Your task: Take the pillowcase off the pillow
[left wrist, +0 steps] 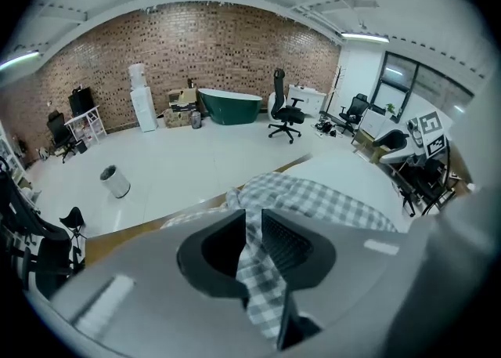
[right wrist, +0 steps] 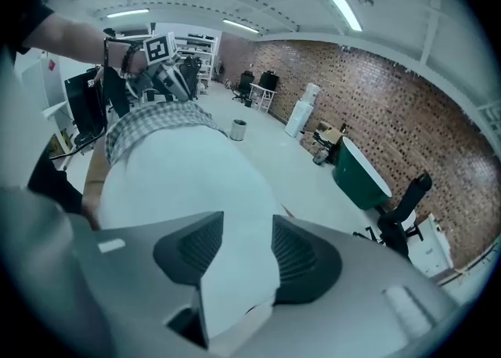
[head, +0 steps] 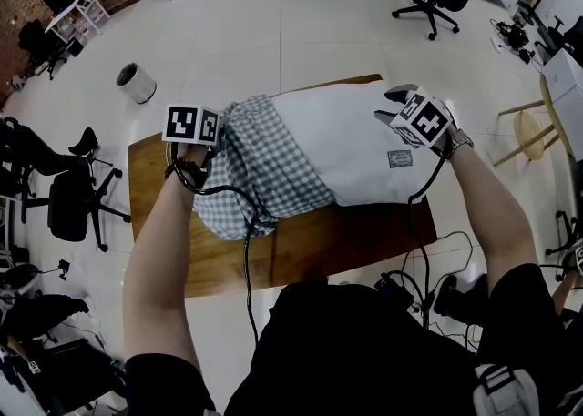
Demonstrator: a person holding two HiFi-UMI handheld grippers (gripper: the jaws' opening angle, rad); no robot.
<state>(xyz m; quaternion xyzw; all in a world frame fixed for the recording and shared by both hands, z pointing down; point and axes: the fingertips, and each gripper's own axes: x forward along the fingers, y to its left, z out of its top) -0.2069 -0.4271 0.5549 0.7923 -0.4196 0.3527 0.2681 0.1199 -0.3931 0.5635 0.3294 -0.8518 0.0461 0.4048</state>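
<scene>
Fingers (left wrist: pixel 293 243) of the left gripper (left wrist: pixel 252 219) are being held slightly apart, with a fold of the checked pillowcase (left wrist: pixel 258 270) lying loosely between them. Fingers (right wrist: pixel 301 254) of the right gripper (right wrist: pixel 239 251) are being held wider apart around a corner of the white pillow (right wrist: pixel 196 184), unpinched. On the wooden table (head: pixel 319 241) most of the pillow is lying bared. Only its left end is being held inside the bunched pillowcase, so final slide-off is judged outstanding.

Left hand-held gripper (left wrist: pixel 252 222) barely parted; right hand-held gripper (right wrist: pixel 247 229) seemingly wider
</scene>
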